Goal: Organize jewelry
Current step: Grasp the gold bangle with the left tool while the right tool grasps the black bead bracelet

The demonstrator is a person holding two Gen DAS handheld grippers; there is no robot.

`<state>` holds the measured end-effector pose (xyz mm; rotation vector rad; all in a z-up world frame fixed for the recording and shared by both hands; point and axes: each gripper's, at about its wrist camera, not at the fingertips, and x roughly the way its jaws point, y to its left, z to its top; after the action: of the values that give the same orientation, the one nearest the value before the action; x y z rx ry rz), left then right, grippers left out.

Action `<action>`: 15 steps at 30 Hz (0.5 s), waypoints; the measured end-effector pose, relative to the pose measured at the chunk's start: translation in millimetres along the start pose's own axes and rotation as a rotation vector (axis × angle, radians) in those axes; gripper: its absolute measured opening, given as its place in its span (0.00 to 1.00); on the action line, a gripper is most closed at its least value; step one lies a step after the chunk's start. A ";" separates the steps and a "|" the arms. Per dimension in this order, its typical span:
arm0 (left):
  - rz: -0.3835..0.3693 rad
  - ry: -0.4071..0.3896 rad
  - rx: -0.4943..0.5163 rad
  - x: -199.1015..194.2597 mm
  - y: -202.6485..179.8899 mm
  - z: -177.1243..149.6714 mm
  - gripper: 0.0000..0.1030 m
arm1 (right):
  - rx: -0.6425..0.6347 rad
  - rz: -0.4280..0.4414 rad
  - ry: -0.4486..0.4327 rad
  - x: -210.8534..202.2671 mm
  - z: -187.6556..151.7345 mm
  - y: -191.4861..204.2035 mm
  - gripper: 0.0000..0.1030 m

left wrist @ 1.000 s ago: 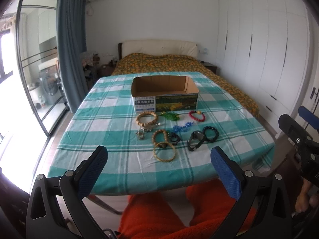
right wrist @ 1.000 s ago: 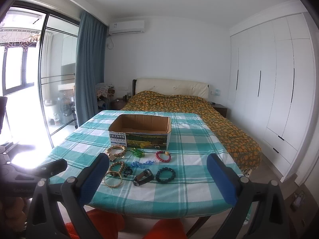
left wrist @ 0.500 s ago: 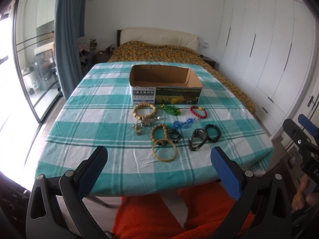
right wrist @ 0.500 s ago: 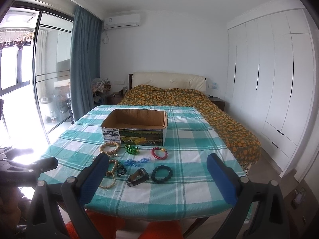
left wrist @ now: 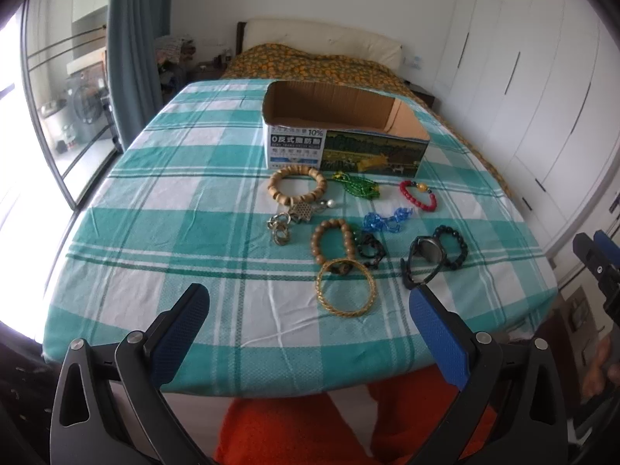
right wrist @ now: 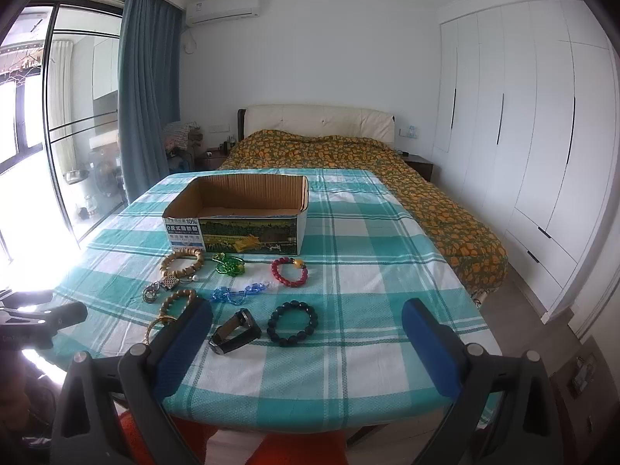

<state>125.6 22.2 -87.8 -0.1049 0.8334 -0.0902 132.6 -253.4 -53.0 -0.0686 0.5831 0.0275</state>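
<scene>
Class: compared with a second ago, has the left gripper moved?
Yes. The left gripper has advanced toward the cardboard box, which now looks larger and nearer in its view.

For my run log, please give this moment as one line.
left gripper: open, empty | right gripper: open, empty | jewelry: on tablecloth | cardboard box: empty

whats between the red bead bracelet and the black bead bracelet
Only bare checked tablecloth separates the red bead bracelet from the black bead bracelet, clearest in the right wrist view.
</scene>
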 end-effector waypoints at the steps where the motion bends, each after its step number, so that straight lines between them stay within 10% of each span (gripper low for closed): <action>1: 0.003 0.008 0.002 5.1 -0.1 1.0 1.00 | 0.000 -0.004 0.010 6.1 -0.6 -2.3 0.97; 15: 0.079 0.130 0.018 86.4 2.0 -7.0 1.00 | 0.000 0.002 0.111 101.0 -23.0 -21.8 0.97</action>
<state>178.3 13.4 -156.0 -0.0496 0.9651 -0.0307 205.3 -276.1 -126.6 -0.0699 0.6937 0.0262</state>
